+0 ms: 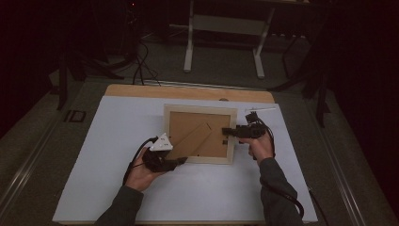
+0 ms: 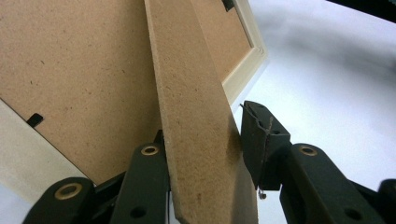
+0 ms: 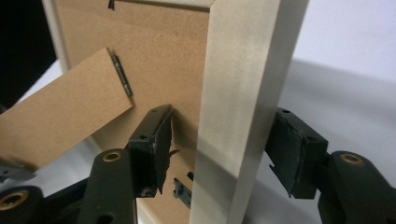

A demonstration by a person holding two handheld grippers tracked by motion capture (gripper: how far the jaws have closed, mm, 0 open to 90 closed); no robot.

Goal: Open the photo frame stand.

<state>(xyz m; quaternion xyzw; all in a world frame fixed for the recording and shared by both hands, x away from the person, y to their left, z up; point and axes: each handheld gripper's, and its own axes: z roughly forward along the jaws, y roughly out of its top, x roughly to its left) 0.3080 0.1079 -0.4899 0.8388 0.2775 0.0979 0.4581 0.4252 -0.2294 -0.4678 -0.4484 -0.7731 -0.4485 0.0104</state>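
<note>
One pale wooden picture frame, face-down, brown stand

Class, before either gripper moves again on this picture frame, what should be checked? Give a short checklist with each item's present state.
1. Frame lies face down on the table: ok.
2. Stand sits between the left gripper jaws: ok.
3. Left pads press the stand: cannot tell.
4. Frame's edge sits between the right gripper jaws: ok.
5. Right pads grip that edge: not ok, gaps show.
</note>
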